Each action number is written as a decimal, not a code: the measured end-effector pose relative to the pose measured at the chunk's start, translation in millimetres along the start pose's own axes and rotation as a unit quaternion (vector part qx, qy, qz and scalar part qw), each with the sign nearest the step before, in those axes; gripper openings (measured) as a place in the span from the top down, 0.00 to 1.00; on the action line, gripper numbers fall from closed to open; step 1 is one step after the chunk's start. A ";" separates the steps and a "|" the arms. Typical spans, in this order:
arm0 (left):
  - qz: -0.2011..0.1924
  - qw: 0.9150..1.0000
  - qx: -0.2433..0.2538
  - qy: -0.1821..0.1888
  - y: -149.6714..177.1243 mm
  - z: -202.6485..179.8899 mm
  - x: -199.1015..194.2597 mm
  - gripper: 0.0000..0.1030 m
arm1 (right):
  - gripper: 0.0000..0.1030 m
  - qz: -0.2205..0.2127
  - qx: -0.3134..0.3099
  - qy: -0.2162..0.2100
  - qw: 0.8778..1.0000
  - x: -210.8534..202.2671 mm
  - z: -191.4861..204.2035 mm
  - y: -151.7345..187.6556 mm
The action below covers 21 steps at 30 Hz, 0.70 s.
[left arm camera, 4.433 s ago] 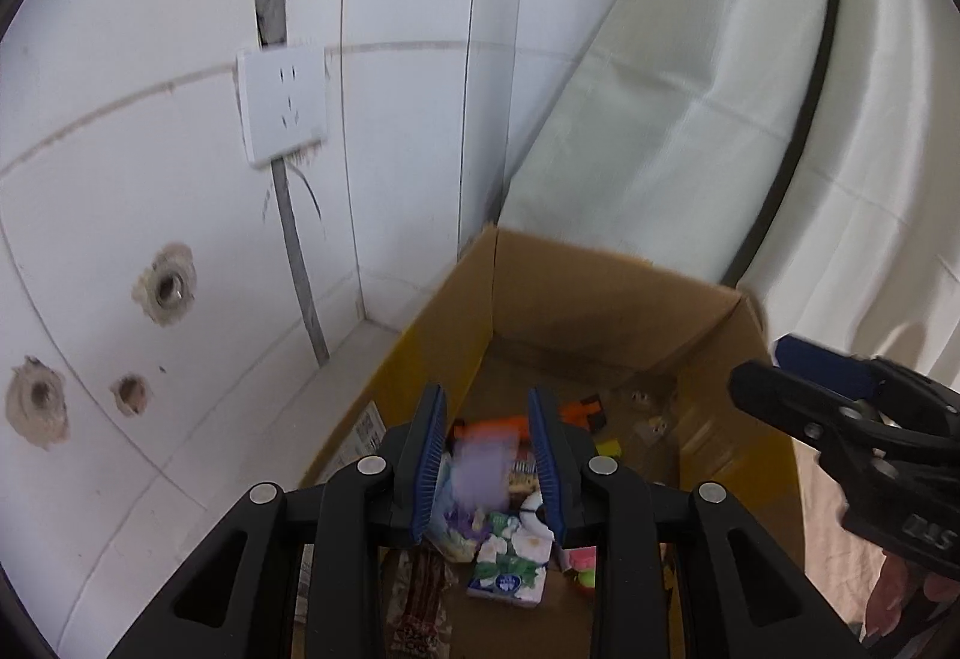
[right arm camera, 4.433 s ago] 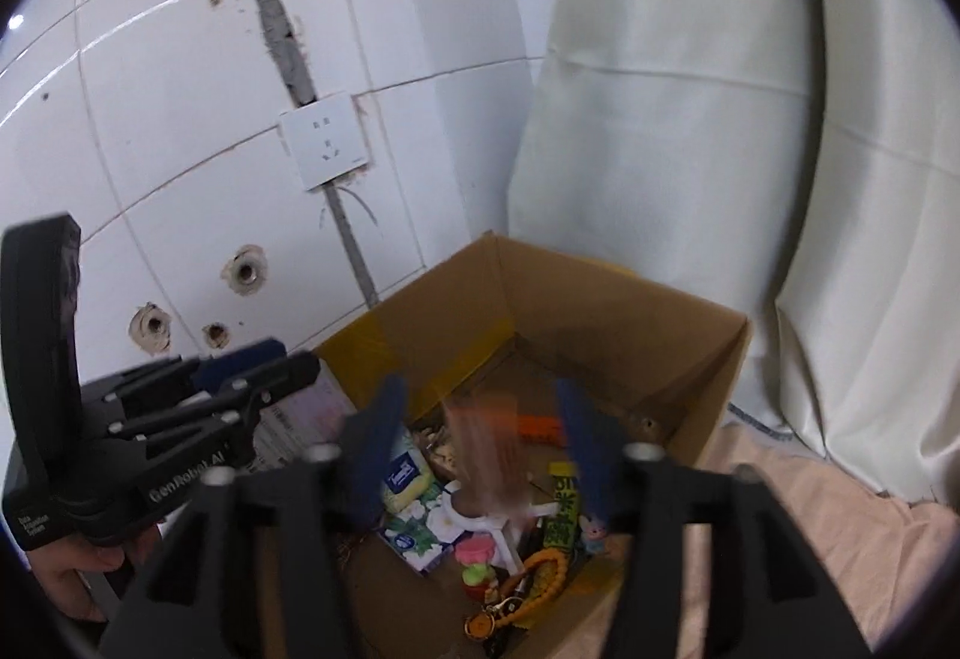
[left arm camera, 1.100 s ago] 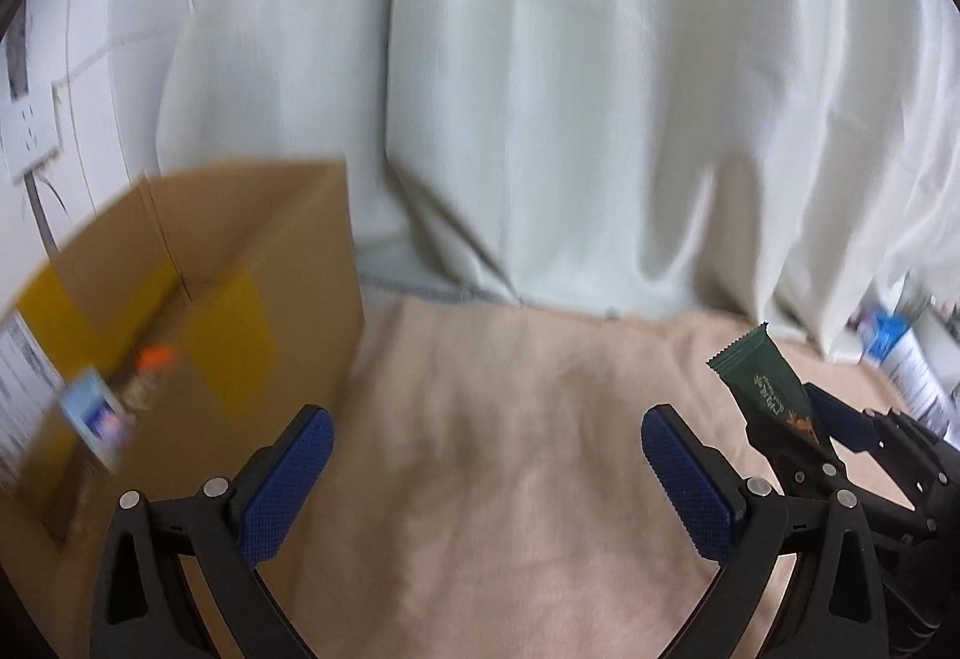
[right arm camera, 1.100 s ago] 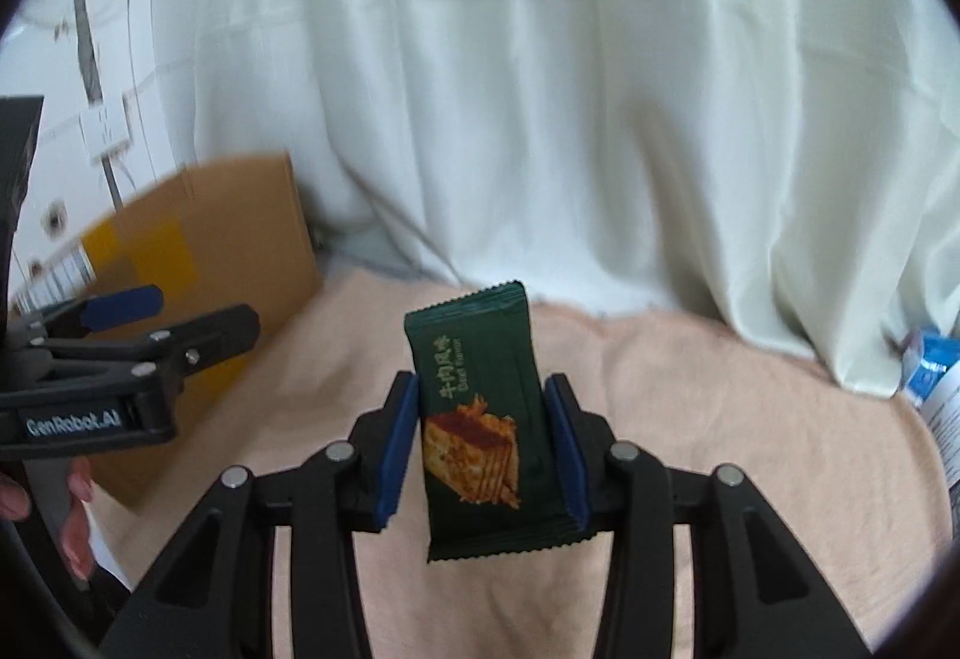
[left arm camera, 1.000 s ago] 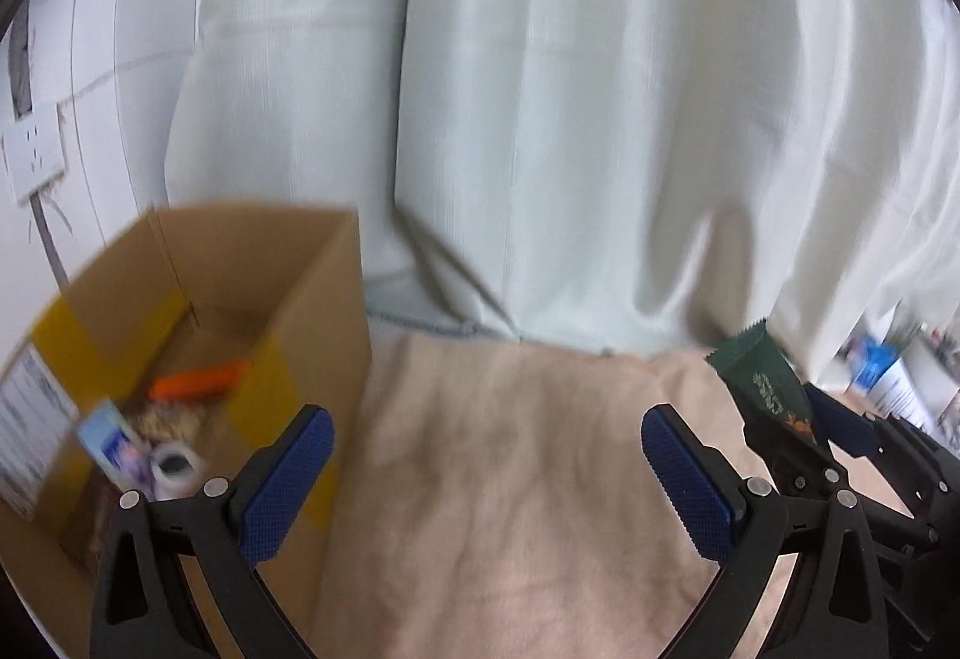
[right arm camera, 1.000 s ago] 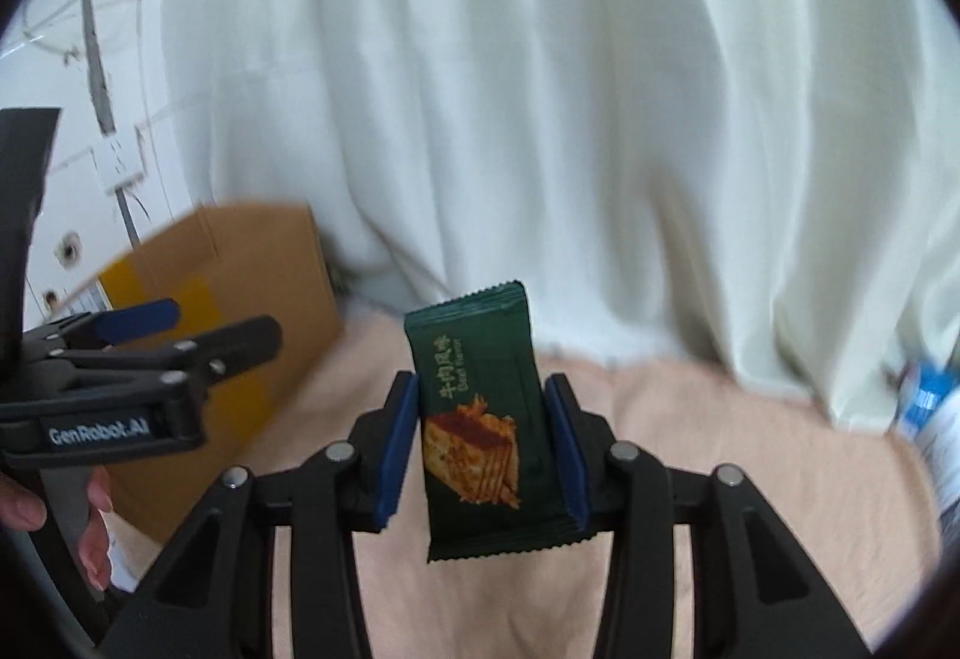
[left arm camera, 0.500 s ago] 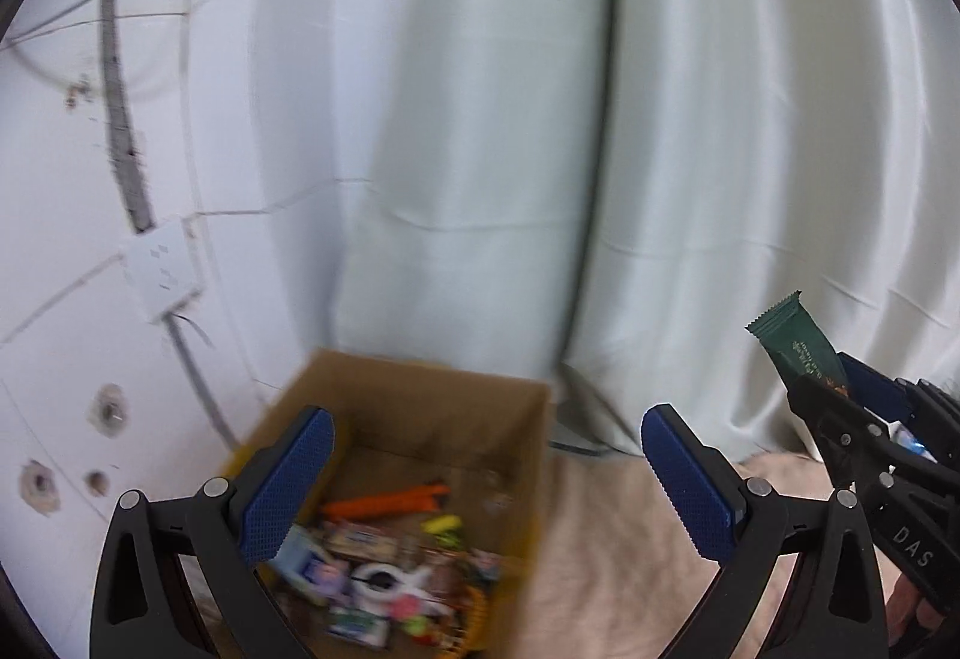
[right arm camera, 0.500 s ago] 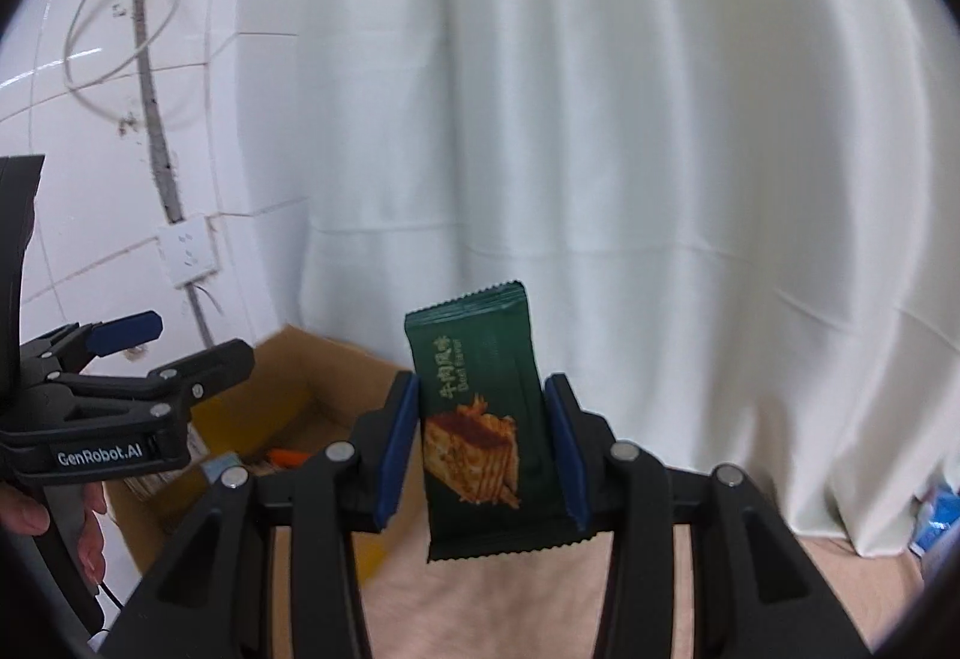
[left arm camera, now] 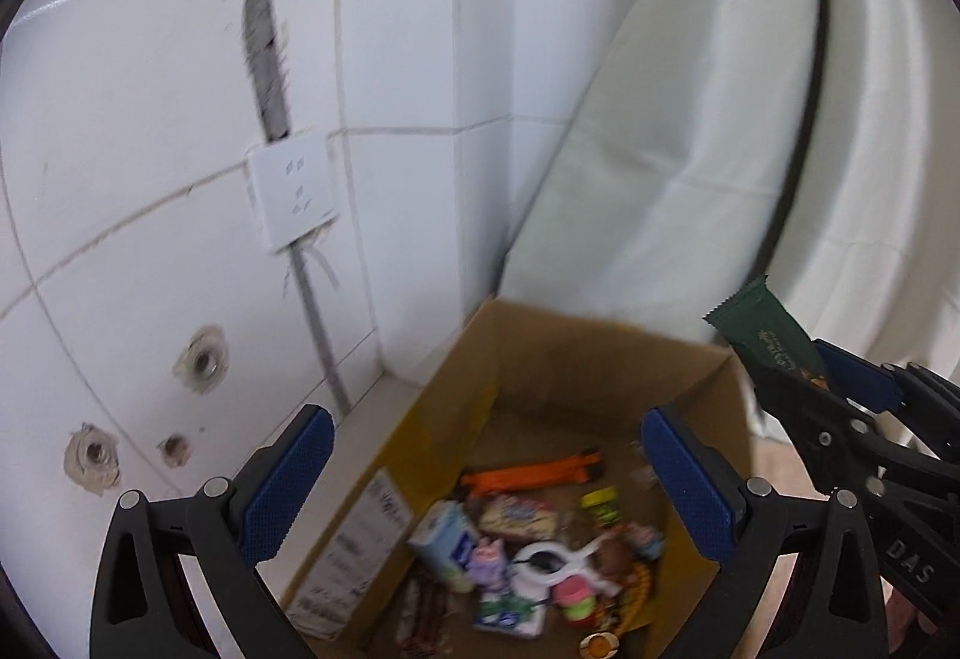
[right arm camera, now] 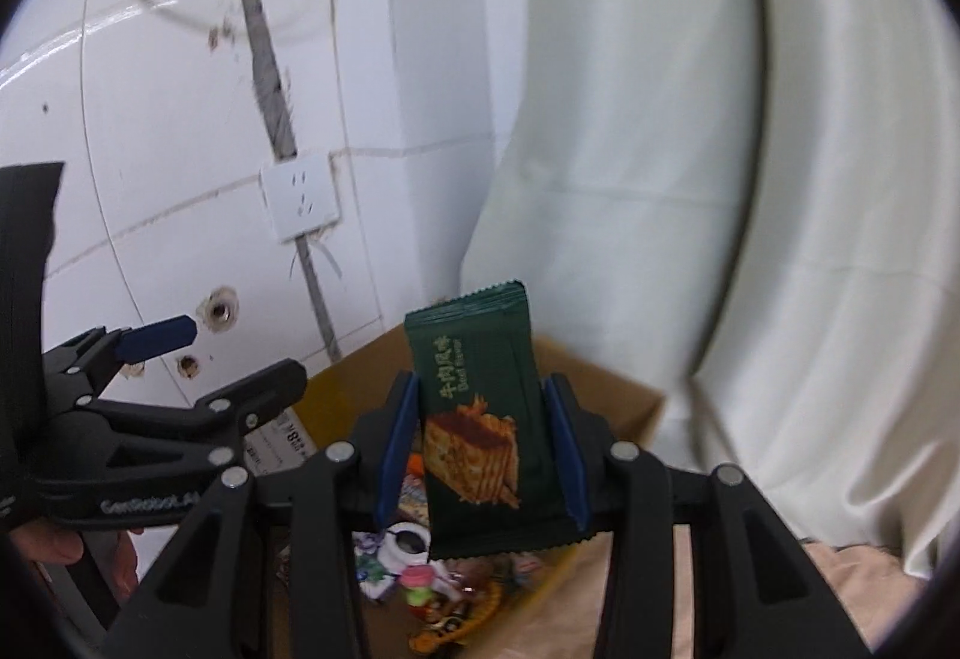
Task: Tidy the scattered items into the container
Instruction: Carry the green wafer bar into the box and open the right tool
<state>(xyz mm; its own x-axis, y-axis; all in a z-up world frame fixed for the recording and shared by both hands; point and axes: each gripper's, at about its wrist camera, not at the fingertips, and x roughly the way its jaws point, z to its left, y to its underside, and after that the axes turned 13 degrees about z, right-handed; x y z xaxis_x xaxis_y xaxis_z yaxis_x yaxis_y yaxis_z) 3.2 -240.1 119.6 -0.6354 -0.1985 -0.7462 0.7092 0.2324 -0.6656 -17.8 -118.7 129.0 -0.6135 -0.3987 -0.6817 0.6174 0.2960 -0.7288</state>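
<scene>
The right gripper (right arm camera: 483, 449) is clamping one green snack bar (right arm camera: 489, 437) above one cardboard box (left arm camera: 576, 359). The left gripper (left arm camera: 489, 479) is hanging spread wide, empty, over the box's jumbled items.

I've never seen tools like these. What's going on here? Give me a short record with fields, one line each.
Setting: tiled wall corner, white curtain, wall socket
Container: open cardboard box, already holding mixed small items
Right gripper: jaws shut on a green snack bar, held upright above the box
Left gripper: jaws wide open, holding nothing, over the box
In the box: orange item, small white carton
Step not yet done: snack bar not in box
</scene>
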 end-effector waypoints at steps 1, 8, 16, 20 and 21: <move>0.005 1.000 -0.002 -0.003 3.0 5.2 4.9 0.00 | 0.54 0.006 0.001 -0.005 1.000 6.2 2.3 0.3; 0.027 1.000 -0.015 -0.004 18.8 22.2 27.6 0.00 | 0.54 0.042 0.009 -0.011 0.999 39.0 5.1 11.0; 0.033 0.999 -0.011 0.001 25.5 24.8 35.0 0.00 | 0.51 0.069 0.017 -0.022 0.997 57.0 5.4 16.6; 0.029 0.999 -0.014 0.008 27.9 26.2 34.9 0.00 | 0.12 0.070 0.029 0.007 0.997 57.6 3.5 14.6; 0.029 0.999 -0.013 0.009 28.2 26.3 34.7 0.00 | 0.07 0.070 0.032 0.013 0.997 56.8 1.3 14.7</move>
<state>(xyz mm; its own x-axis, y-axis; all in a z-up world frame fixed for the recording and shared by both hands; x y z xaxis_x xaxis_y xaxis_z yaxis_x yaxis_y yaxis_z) 9.2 -265.4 74.8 -0.5986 -0.1675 -0.7834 0.7370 0.2682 -0.6205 -43.0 -138.1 79.7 -0.5311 -0.3351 -0.7782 0.7276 0.2904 -0.6216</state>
